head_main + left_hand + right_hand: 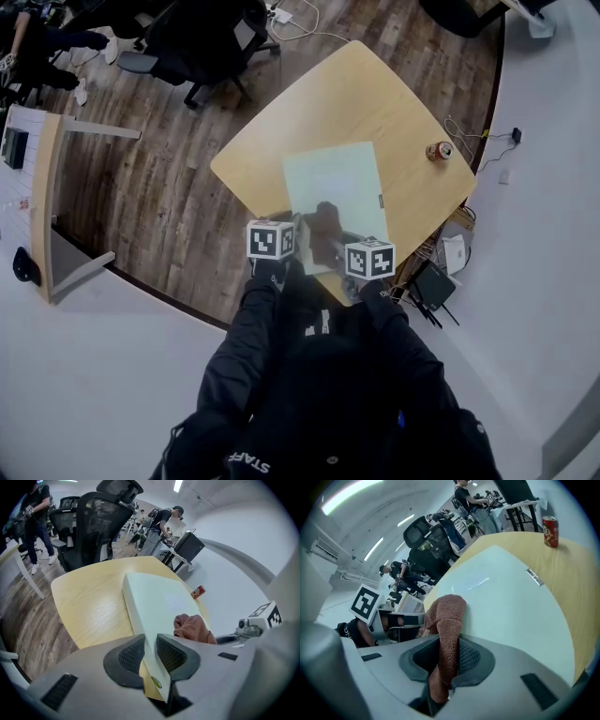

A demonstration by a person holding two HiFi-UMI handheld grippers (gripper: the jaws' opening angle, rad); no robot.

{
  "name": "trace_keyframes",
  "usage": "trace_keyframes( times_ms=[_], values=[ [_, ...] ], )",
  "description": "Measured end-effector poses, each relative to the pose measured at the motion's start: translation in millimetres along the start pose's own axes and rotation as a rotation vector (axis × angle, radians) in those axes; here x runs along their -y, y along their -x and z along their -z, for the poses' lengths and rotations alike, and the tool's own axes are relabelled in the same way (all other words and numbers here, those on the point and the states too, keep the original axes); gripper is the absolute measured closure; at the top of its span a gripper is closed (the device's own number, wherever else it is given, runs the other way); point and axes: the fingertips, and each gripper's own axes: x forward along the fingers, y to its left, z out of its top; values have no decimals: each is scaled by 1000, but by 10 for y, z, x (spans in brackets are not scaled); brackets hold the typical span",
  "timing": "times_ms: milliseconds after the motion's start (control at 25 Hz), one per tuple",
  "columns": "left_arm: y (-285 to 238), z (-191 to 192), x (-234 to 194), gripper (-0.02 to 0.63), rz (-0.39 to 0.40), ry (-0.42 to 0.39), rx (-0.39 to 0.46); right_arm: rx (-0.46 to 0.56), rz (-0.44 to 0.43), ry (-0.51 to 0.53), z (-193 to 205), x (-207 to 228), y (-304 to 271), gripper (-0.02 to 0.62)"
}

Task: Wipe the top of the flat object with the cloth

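The right claw (445, 656) is pinching a reddish-brown knitted cloth (445, 616). The cloth hangs down between its jaws and bunches up just ahead of them, resting on the near end of a pale green board (506, 597). To its left, the left claw (150, 651) is clamped on the near edge of that board, with one pad on either face. The cloth sits just ahead of it and to its right. The board lies flat on the wooden bench (281, 131) and stretches away ahead of both claws. A red drinks can (550, 530) stands upright on bare bench, well ahead of the right claw and to its right. A black office chair (93, 522) stands beyond the bench's far edge, ahead of the left claw.
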Motion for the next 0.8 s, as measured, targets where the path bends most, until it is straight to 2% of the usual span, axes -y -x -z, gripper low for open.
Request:
trace_keyframes(
  times_ms=[800],
  values=[
    [14,-1,15,509,-4,-14,0,63,187,21,-244,990,783,502]
  ],
)
